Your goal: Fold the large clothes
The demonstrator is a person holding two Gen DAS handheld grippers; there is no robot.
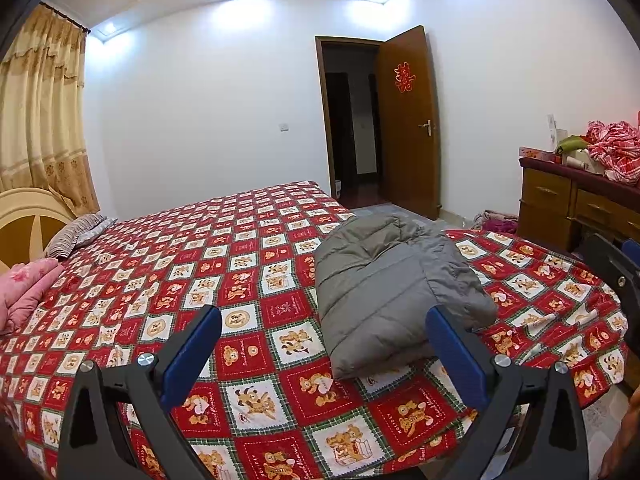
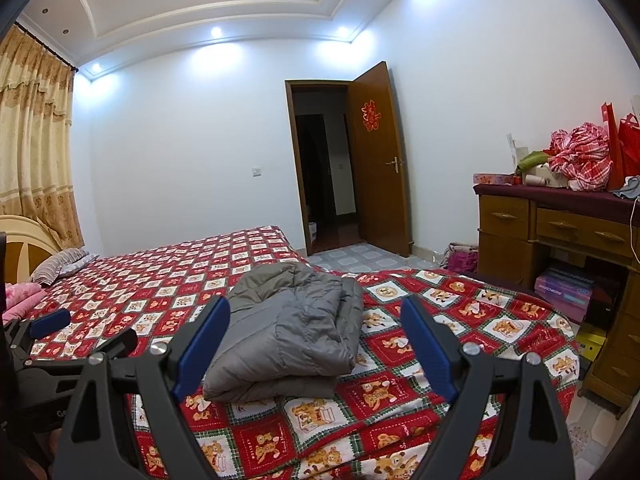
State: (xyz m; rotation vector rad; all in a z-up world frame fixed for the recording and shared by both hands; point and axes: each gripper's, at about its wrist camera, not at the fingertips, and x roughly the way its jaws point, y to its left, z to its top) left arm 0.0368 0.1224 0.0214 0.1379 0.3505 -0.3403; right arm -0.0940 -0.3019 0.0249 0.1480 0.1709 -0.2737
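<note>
A grey padded jacket (image 1: 392, 288) lies folded into a thick bundle on the red patterned bedspread (image 1: 200, 264) near the bed's foot corner. It also shows in the right wrist view (image 2: 292, 328). My left gripper (image 1: 324, 356) is open and empty, just short of the bundle's near left end, above the bedspread. My right gripper (image 2: 316, 344) is open and empty, its blue pads either side of the bundle's near end in view, held back from it. The left gripper (image 2: 48, 328) shows at the left edge of the right wrist view.
A pink folded cloth (image 1: 24, 292) and a striped pillow (image 1: 76, 232) lie near the headboard. A wooden dresser (image 2: 560, 248) with red checked fabric (image 2: 580, 160) on top stands right of the bed. An open door (image 2: 376, 152) is beyond the bed.
</note>
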